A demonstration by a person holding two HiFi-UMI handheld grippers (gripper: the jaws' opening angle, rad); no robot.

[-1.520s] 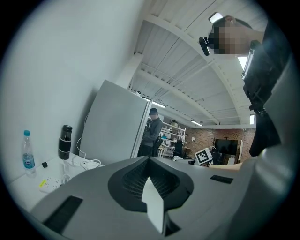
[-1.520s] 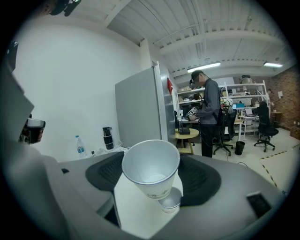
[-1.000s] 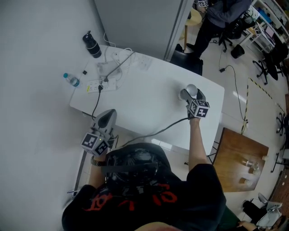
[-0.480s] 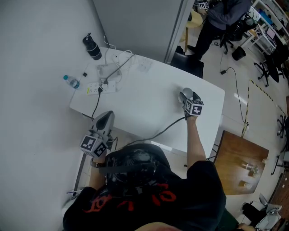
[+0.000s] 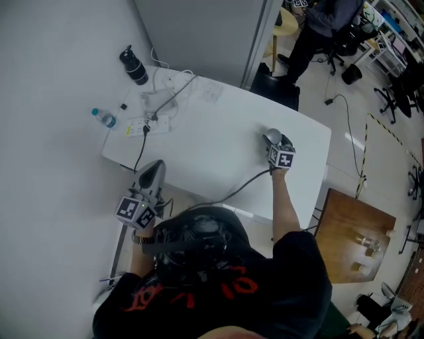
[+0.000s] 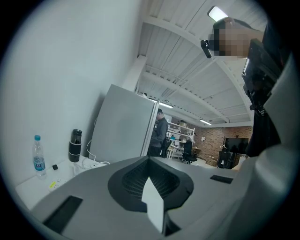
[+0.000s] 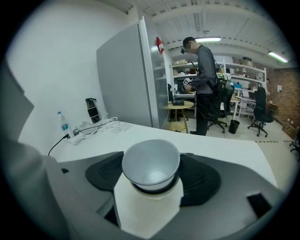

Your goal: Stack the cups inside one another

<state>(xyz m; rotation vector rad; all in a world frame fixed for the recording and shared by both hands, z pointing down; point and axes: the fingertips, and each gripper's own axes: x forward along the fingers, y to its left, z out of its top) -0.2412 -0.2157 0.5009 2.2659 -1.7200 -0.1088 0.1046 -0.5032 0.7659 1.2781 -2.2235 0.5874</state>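
Observation:
A white cup [image 7: 151, 161] sits nested in at least one other cup whose rim shows just below it. My right gripper [image 7: 152, 177] is shut on this stack, its dark pads [image 7: 202, 180] wide apart and against the stack's two sides. In the head view the cup stack [image 5: 272, 136] and right gripper [image 5: 275, 144] are over the right part of the white table [image 5: 218, 145]. Whether the stack rests on the tabletop is hidden. My left gripper [image 5: 156, 169] hovers at the table's near left edge, shut and empty, with only a thin sliver between its jaws [image 6: 150, 169].
At the table's far left corner stand a black flask [image 5: 134, 66], a water bottle [image 5: 105, 118] and a power strip with cables [image 5: 149, 124]. A cable runs across the front edge. A person [image 5: 324, 20] stands behind the table; a wooden table [image 5: 351, 232] is to the right.
My right gripper has sunk toward the tabletop with the cup stack in it. The left gripper has stayed where it was.

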